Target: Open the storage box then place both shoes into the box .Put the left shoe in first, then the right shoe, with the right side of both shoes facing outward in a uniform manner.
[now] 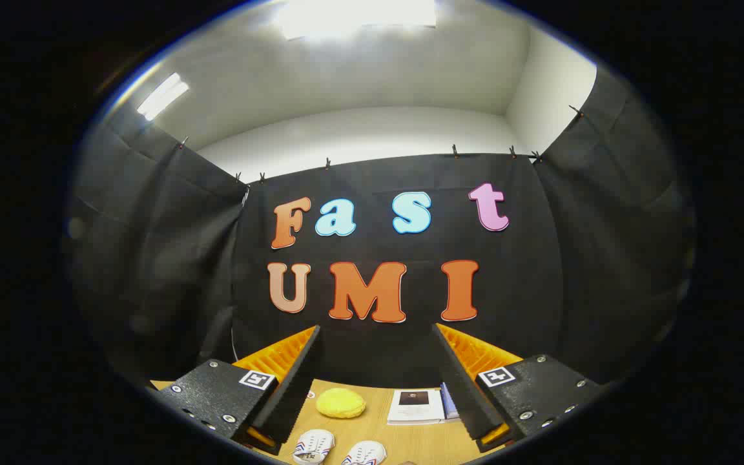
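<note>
Black cloth is hanging on three sides of the booth, clipped along its top edge, with pale wall and a bright ceiling light showing above it. Below, a light wooden table [411, 442] is running across the foot of the scene. The gripper [378, 381] is hovering high above that table, tilted up toward the back cloth, its two fingers spreading wide apart and gripping nothing.

Between the fingers, on the far part of the table, a white booklet [416, 405] is lying flat with something blue just beside it. To its left a yellow sponge-like pad [340, 402] is resting. Nearer, almost under the fingers, two white shoes with striped sides are sitting side by side: one shoe [313, 447] to the left and the other shoe [365, 453] just beside it. Which one is the left shoe I cannot tell from here.

Judging by this, the task is sitting at its very start. The next move is calling for tilting down to find the storage box and open it.
</note>
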`<state>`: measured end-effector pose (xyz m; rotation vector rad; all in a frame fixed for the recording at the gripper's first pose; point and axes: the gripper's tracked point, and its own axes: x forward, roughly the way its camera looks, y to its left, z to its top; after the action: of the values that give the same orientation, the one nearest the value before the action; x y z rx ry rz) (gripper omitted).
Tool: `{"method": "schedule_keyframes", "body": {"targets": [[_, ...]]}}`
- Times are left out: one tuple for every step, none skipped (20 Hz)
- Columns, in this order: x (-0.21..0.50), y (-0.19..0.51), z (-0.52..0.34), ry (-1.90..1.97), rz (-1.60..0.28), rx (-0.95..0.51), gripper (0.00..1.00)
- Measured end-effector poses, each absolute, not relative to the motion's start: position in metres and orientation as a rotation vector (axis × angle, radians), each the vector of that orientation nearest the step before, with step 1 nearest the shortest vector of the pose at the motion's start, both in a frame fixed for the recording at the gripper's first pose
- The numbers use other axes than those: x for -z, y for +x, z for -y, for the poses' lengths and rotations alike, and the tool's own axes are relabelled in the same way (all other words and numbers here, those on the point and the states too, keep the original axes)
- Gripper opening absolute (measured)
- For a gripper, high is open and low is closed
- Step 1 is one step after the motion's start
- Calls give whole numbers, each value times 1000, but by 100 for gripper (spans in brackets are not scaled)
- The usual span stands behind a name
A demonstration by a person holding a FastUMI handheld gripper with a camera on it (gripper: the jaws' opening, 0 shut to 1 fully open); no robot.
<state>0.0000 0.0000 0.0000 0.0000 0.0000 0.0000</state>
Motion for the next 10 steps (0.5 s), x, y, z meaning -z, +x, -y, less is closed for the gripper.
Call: {"method": "schedule_keyframes", "body": {"targets": [[0,-1,-2,-5,0,-6,98],[-1,-2,-3,-8,2,-8,98],[0,-5,-4,-11,1,-12,98],[-1,-6,-5,-12,3,-16,98],[-2,-7,-7,-11,3,-19,98],[-3,-9,-8,-7,5,-23,98],[-4,-8,-9,-4,6,-27,98],[-4,-8,-10,-1,6,-30,98],[-4,-8,-11,3,6,-33,98],[-4,-8,-14,7,6,-39,98]]}}
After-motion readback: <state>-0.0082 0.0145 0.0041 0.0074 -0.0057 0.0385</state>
